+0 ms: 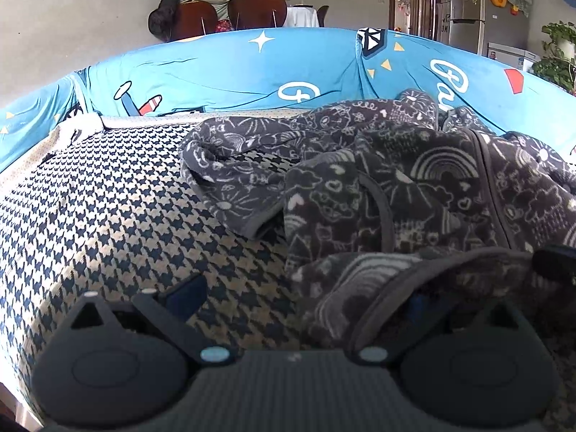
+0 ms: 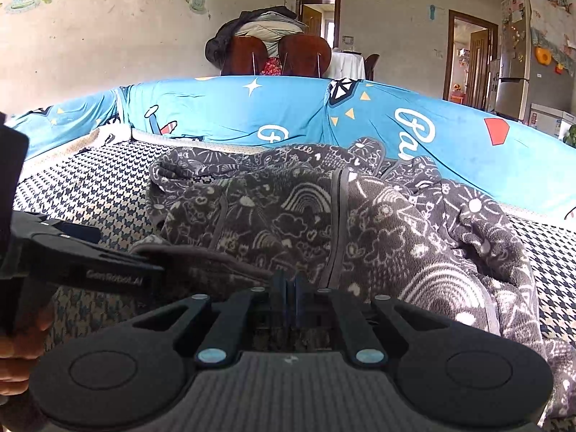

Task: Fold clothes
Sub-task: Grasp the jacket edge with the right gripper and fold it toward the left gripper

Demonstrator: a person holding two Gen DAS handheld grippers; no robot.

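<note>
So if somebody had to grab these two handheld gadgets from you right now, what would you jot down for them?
Right gripper: fingers shut on the near hem of the grey patterned fleece garment.
Left gripper: fingers apart, the right-hand one tucked under a fold of the same hem; nothing pinched as far as I can tell.
Garment: crumpled on the houndstooth sofa seat, reaching back to the blue cartoon cover; one sleeve flops out toward the left.
Done: only a grip on the hem. No neat fold shows yet.
Left: probably spread it flat, tuck the sleeves in, then fold.
</note>
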